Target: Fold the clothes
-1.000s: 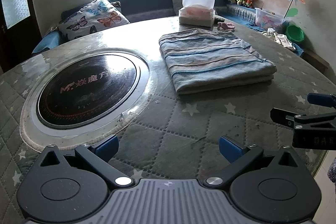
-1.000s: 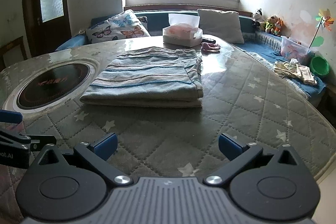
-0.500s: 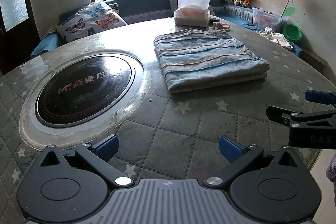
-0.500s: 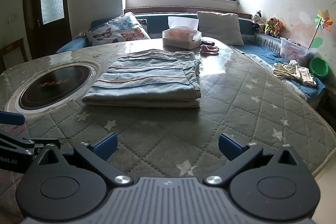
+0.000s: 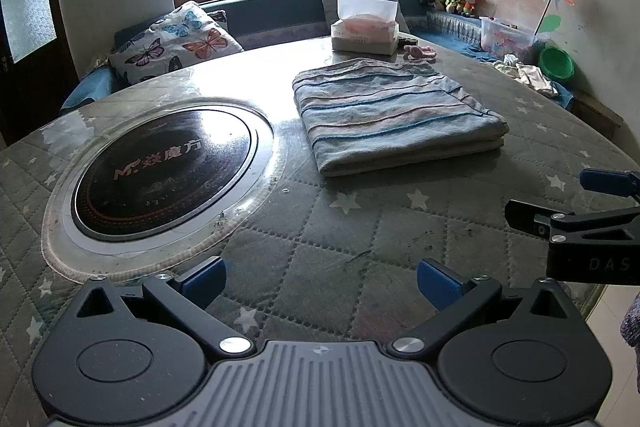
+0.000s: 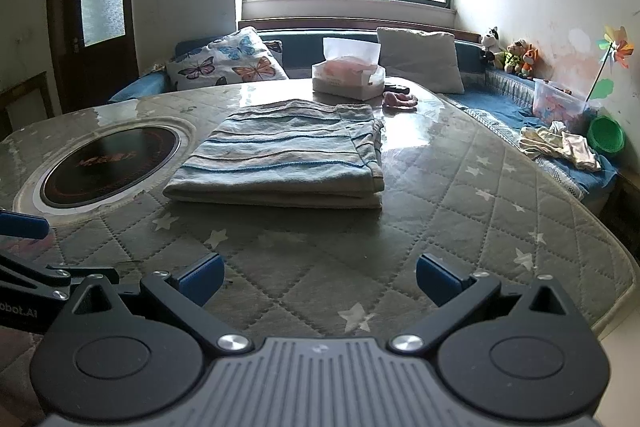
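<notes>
The striped garment [image 5: 394, 115] lies as a flat, squared stack on the counter [image 5: 360, 239], just right of the round black hob plate [image 5: 160, 171] set into it, and nothing holds it. Its layers sit evenly with the folded edge toward the cameras, so the fold itself looks finished.

The left gripper [image 5: 318, 277] hangs low over the quilted counter cover on the near side of the garment, well apart from it, its blue pads spread wide with nothing between them. The right gripper [image 6: 318, 275] is likewise splayed and empty, also on the near side of the garment. Both seem placed clear of the cloth so as not to disturb it.

The hob plate carries a pale logo, an "M" followed by Chinese characters. The right gripper's body, seen from the left wrist view, reads "DAS"; the left gripper's, seen from the right, ends in "obot.AI".
</notes>
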